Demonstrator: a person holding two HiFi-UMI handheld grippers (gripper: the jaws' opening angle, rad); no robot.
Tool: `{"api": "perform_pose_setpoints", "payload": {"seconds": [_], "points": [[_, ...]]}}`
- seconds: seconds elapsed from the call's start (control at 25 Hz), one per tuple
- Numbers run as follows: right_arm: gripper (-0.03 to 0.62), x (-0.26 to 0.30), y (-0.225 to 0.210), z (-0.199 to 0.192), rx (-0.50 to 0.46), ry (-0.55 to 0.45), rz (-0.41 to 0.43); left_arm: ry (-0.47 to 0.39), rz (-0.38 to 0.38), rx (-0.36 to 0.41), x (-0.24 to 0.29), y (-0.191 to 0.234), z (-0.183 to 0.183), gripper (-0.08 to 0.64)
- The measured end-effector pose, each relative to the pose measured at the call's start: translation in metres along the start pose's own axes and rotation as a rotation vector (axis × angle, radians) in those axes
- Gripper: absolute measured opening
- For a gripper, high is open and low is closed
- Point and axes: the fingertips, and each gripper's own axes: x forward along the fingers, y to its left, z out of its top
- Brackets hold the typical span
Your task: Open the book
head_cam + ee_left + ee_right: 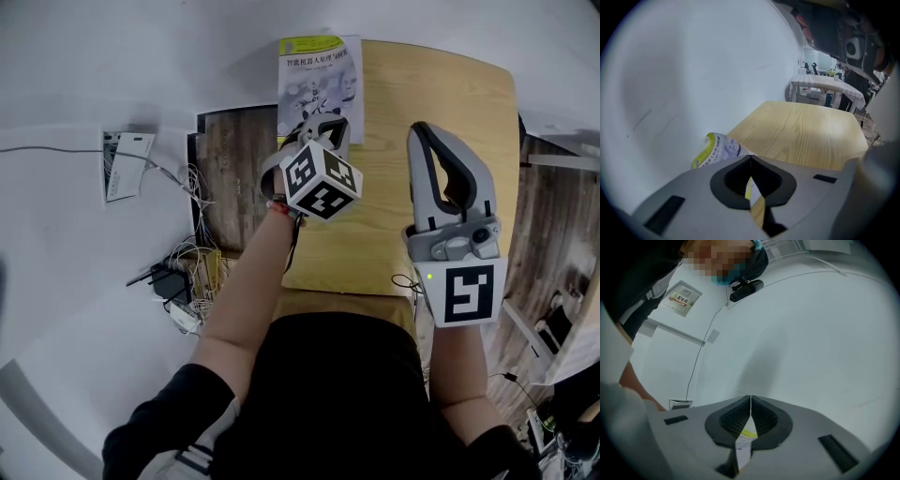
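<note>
The closed left tongs are pinching the cover of the book at the worktop's far left corner, curling it up to open it, while the closed, empty right tongs are hovering clear

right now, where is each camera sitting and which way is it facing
Head view: on the person's head, looking steeply down at the wooden table, the book, both arms, the left gripper and the right gripper.
Left gripper view: rides the left gripper, looking along its jaws, closed on the book's cover, across the table to a white wall.
Right gripper view: rides the right gripper, facing a white wall over its shut jaws; one of those arms shows at left.
Shared: head and left gripper views both show book and table.
</note>
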Motion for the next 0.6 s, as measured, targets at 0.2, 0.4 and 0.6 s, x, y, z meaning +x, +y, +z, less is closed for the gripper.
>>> {"api": "perform_pose_setpoints", "payload": {"seconds": [0.2, 0.4, 0.6], "points": [[0.031, 0.006, 0.005, 0.012, -0.024, -0.010, -0.009, -0.034, 0.022, -0.009, -0.023, 0.011, 0.003, 0.011], [0.031, 0.016, 0.016, 0.019, -0.031, -0.015, -0.014, -0.047, 0.044, -0.015, -0.039, 0.029, -0.007, 0.011], [0.031, 0.030, 0.031, 0.024, -0.027, -0.019, -0.011, -0.062, 0.061, -0.031, -0.052, 0.050, -0.021, 0.011]]}}
